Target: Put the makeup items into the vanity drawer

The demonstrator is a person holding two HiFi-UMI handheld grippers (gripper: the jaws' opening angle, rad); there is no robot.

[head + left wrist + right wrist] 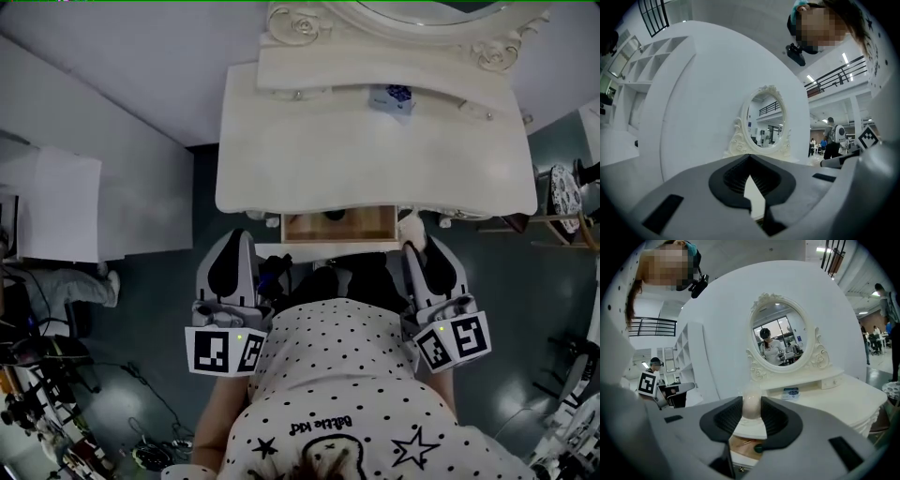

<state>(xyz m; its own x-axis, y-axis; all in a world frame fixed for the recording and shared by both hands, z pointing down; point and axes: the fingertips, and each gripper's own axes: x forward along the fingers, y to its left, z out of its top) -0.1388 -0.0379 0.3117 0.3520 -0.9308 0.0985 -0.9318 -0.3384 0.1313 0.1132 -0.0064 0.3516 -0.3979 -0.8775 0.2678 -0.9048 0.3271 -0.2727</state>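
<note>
Right gripper [751, 400] is pinching a pale egg-shaped makeup item [751, 408] at the bench [375, 159] front edge, left gripper [750, 157] pressed together and empty, so I'd ease it low into the open drawer [339, 225] before letting go.

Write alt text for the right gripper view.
The right gripper holds a pale rounded item between its jaws. Beyond it stands a white vanity with an oval mirror, a small box on top and its drawer open.
</note>
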